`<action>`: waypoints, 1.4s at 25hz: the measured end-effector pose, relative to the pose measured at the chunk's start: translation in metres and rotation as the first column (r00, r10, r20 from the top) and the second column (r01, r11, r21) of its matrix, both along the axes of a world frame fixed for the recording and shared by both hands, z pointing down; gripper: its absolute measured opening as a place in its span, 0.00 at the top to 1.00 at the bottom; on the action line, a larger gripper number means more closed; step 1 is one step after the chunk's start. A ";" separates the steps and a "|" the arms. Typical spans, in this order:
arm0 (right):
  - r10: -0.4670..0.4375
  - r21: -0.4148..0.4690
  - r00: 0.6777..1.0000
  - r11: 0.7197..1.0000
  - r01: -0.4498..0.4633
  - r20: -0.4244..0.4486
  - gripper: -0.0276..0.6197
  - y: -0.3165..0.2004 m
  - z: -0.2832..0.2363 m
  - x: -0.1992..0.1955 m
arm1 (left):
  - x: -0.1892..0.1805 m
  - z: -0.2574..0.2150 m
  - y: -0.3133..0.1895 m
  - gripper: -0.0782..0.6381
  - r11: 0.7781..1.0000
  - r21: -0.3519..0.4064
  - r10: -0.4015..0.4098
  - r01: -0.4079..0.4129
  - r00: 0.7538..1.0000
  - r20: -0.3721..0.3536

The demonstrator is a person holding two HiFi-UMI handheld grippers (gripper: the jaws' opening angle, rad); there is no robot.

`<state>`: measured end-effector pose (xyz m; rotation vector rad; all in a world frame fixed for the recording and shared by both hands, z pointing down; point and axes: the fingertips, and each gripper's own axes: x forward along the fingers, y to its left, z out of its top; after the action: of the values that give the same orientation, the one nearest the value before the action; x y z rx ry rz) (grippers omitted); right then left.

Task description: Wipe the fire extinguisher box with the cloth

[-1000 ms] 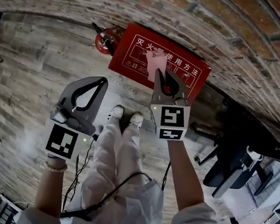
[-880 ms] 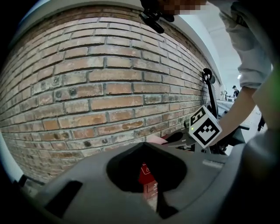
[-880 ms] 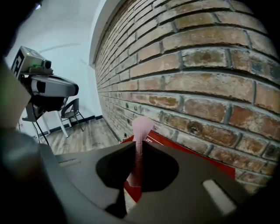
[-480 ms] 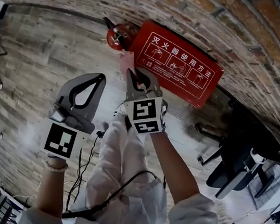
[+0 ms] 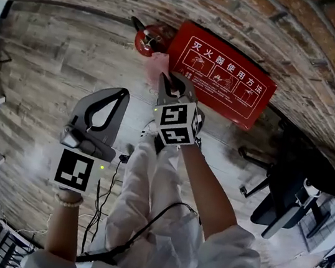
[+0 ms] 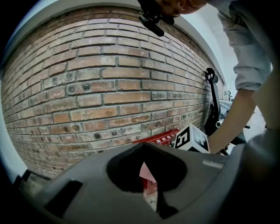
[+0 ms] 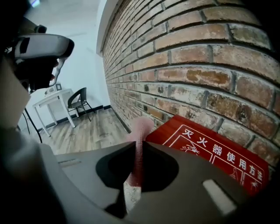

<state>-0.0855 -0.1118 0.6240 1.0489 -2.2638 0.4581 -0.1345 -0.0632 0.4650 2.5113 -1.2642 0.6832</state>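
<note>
The red fire extinguisher box (image 5: 224, 76) with white print leans against the foot of the brick wall; it also shows in the right gripper view (image 7: 210, 148) and the left gripper view (image 6: 159, 139). A pink cloth (image 7: 139, 131) is pinched upright in my right gripper (image 7: 138, 144), jaws shut on it. That gripper (image 5: 167, 78) hangs just off the box's left end, in front of it, apart from its face. My left gripper (image 5: 121, 94) is held lower left, shut and empty, pointing toward the wall (image 6: 142, 148). Through its jaw loop I see the cloth (image 6: 147, 173).
A red extinguisher (image 5: 152, 38) lies on the wood floor left of the box. A black office chair (image 5: 280, 195) stands at the right. Cables (image 5: 104, 196) trail by the person's legs. A white table (image 7: 50, 101) and a black chair (image 7: 81, 101) stand farther along the wall.
My right gripper has carried the cloth off the box's face, leftward and back, to beside its left end. The left gripper has barely moved.
</note>
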 end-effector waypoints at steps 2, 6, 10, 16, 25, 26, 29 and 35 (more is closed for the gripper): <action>0.025 -0.010 0.999 1.000 -0.025 -0.026 0.91 -0.002 0.007 0.009 | -0.001 0.001 0.000 0.89 1.000 -0.003 0.000 0.000 1.000 0.001; 0.062 -0.012 0.996 0.998 -0.063 -0.064 0.91 -0.004 0.014 0.023 | 0.000 0.001 0.000 0.89 1.000 0.000 0.005 -0.005 1.000 0.003; 0.078 -0.003 0.993 0.997 -0.078 -0.089 0.91 -0.002 0.015 0.033 | 0.004 0.000 -0.001 0.89 1.000 0.002 0.015 -0.015 1.000 0.004; 0.103 0.014 0.988 0.995 -0.102 -0.115 0.91 0.000 0.016 0.054 | 0.014 0.001 -0.001 0.89 0.999 0.001 0.034 -0.034 0.999 -0.001; 0.171 0.028 0.974 0.985 -0.169 -0.146 0.91 0.003 0.016 0.092 | 0.033 0.002 0.000 0.89 0.998 -0.006 0.066 -0.066 0.998 -0.008; 0.178 0.028 0.973 0.984 -0.175 -0.149 0.91 0.003 0.015 0.097 | 0.036 0.002 0.000 0.89 0.998 -0.007 0.068 -0.068 0.998 -0.009; 0.199 0.030 0.967 0.980 -0.197 -0.158 0.91 0.005 0.015 0.109 | 0.043 0.000 -0.001 0.89 0.996 0.000 0.084 -0.084 0.996 -0.010; 0.255 0.035 0.953 0.967 -0.253 -0.166 0.91 0.009 0.016 0.137 | 0.055 -0.001 0.000 0.89 0.994 0.006 0.111 -0.111 0.994 -0.006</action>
<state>0.0515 -0.1025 0.6396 1.3420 -1.9941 0.4406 -0.0795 -0.0635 0.4636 2.6020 -1.1324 0.6969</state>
